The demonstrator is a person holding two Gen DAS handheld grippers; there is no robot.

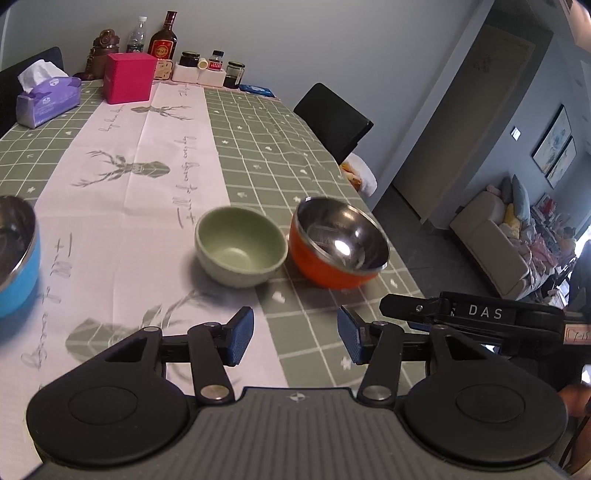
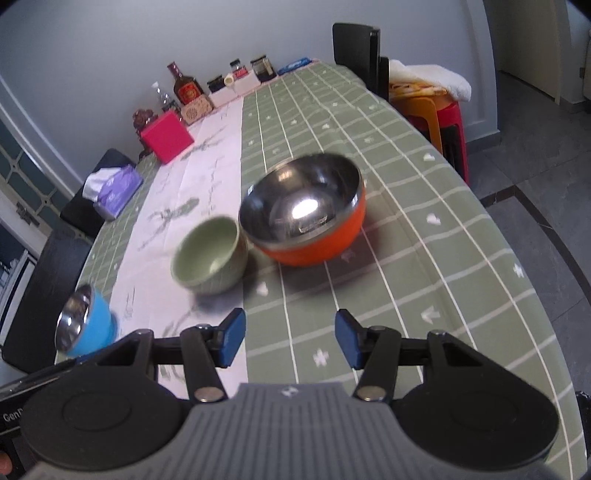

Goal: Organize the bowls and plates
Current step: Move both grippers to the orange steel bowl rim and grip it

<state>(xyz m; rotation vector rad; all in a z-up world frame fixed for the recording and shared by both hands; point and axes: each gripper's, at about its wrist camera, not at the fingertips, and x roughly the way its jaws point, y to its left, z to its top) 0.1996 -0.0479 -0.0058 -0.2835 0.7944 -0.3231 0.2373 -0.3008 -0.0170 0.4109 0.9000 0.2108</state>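
Bowls stand on a counter (image 1: 258,122) spread with a green checked cloth and a pale runner printed with deer. A green bowl (image 1: 241,251) sits upright at the runner's edge, just beside an orange bowl with a steel lining (image 1: 338,245) that rests on the green checks near the counter's right edge; whether the two touch cannot be told. A blue bowl with a steel lining (image 1: 16,258) stands well apart to the left, cut off by the frame in the left wrist view and seen tilted at the counter's near-left edge from the right wrist.

At the far end, against the wall, are a pink box (image 1: 129,77), a purple tissue pack (image 1: 48,99), a brown liquor bottle (image 1: 162,44), a clear water bottle (image 1: 136,35), a brown figurine (image 1: 103,48) and several small dark jars. A black chair (image 1: 332,122) stands at the counter's right side; nothing lies between the bowls and either tool.

Left gripper (image 1: 295,336) hovers above the cloth short of the green and orange bowls, angled downward, its blue-padded fingers (image 1: 242,338) apart and empty. Right gripper (image 2: 290,341) hangs likewise short of the same two bowls, pointing down toward the cloth, fingers (image 2: 232,341) apart, holding and touching nothing. Its black body shows at the right in the left wrist view.
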